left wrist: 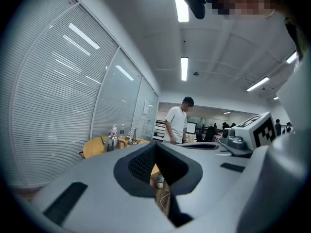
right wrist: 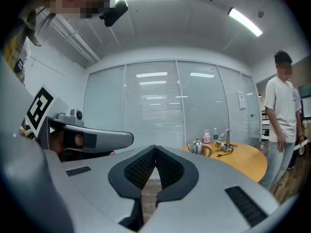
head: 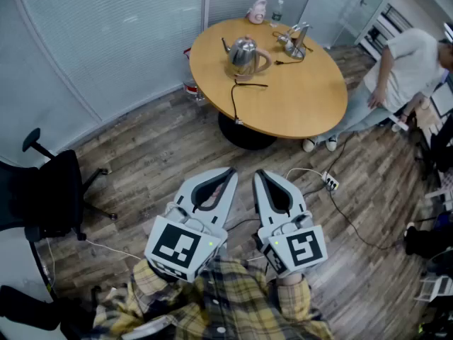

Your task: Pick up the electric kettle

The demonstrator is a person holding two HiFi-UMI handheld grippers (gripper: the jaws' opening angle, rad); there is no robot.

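The steel electric kettle (head: 244,54) with a tan handle stands on the far side of the oval wooden table (head: 297,108), its black cord (head: 235,99) trailing toward the near edge. It shows small in the left gripper view (left wrist: 112,142) and in the right gripper view (right wrist: 197,147). Both grippers are held close to my body, well short of the table, side by side. My left gripper (head: 231,171) is shut and holds nothing, its tips meeting (left wrist: 155,145). My right gripper (head: 257,173) is shut too, tips together (right wrist: 155,148), nothing between them.
A metal stand (head: 296,42), a pink item (head: 257,10) and a bottle (head: 277,10) share the table's far end. A person in a white shirt (head: 407,69) stands at the table's right. A black office chair (head: 49,190) is at left. A power strip (head: 330,183) and cables lie on the wooden floor.
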